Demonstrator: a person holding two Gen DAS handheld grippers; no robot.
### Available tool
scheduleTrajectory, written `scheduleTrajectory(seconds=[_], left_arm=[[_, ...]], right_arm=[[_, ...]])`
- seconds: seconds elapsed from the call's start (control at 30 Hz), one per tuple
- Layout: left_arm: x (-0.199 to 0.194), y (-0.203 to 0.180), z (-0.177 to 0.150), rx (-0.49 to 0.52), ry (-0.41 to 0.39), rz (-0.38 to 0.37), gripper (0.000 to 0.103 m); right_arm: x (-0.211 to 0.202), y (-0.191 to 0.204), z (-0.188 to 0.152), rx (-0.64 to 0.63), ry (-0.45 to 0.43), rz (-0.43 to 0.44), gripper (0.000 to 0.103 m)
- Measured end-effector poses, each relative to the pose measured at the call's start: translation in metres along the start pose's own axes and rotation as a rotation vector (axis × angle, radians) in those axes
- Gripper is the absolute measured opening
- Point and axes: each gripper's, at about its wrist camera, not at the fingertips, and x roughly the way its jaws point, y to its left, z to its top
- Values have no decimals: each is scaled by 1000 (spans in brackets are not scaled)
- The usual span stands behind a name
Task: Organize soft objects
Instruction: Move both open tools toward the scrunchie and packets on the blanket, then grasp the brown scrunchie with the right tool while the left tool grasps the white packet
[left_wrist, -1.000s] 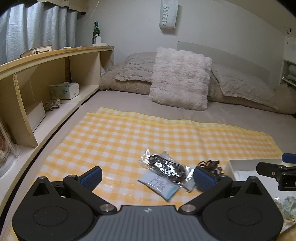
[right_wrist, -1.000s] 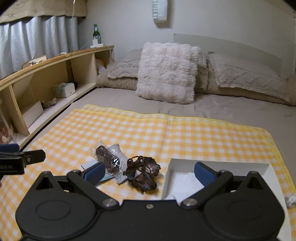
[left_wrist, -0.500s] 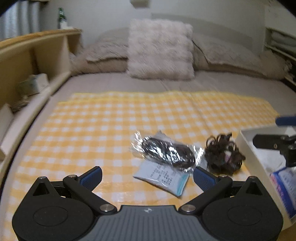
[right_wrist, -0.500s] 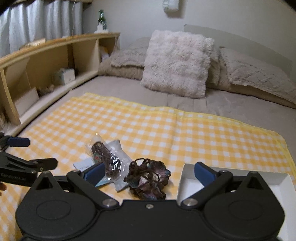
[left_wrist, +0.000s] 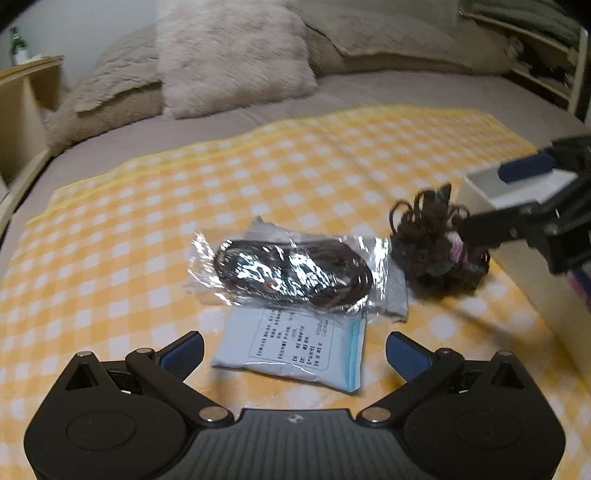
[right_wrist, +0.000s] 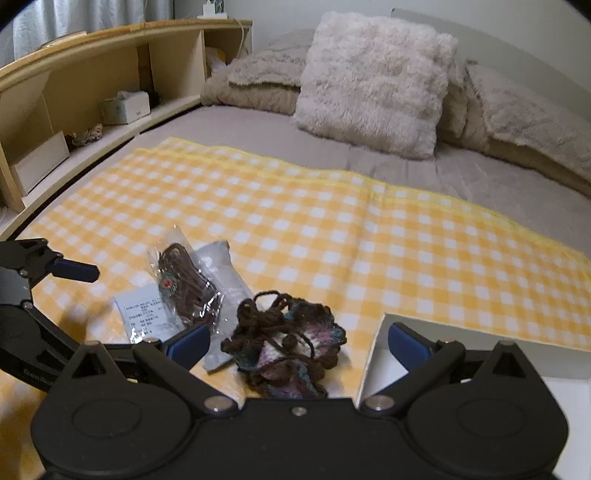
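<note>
Three soft things lie bunched together on the yellow checked cloth (right_wrist: 332, 229) that covers the bed, toward the cloth's near edge: a clear bag of dark cord (left_wrist: 291, 273), a flat white packet (left_wrist: 295, 343) half under it, and a knitted yarn piece (right_wrist: 288, 343) just to their right. We judge they were gathered here so both tools can reach them without stretching, and so the white box (left_wrist: 517, 251) at the cloth's near right corner sits close by as the place to put them.

Our right gripper (right_wrist: 299, 341) has its jaws wide apart, one blue pad on each side of the yarn piece and neither seeming to press it yet. From the left wrist view one of its fingers appears to overlap the yarn, though blur keeps us from telling whether it touches. We read this as lining up for a grasp, since the yarn is nearest the box and the easiest first move.

Our left gripper (left_wrist: 295, 350) is likewise open and holds nothing; the white packet lies between its pads, with the cord bag just beyond. We think it waits there for the next pick. The slick bag may slide off the packet when either is lifted.
</note>
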Motion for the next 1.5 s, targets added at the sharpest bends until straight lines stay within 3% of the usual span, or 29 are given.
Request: scheduleTrajectory(seconds=[0.27, 0.57, 0.6, 0.7, 0.83, 1.2, 1.5], left_arm=[[24, -4, 0, 95, 26, 15, 103], [35, 12, 4, 11, 41, -4, 103], [34, 12, 5, 4, 47, -7, 102], [34, 11, 7, 3, 58, -18, 94], [30, 9, 9, -20, 69, -5, 83], [5, -9, -2, 1, 133, -11, 79], [-47, -16, -11, -37, 63, 13, 77]], right_arm=[[33, -2, 0, -4, 62, 33, 101], [49, 16, -10, -88, 111, 49, 63], [48, 17, -10, -94, 110, 51, 56], [42, 16, -7, -84, 108, 69, 49], [37, 13, -4, -82, 112, 75, 46], [10, 14, -4, -95, 114, 78, 44], [-29, 16, -4, -93, 70, 79, 44]])
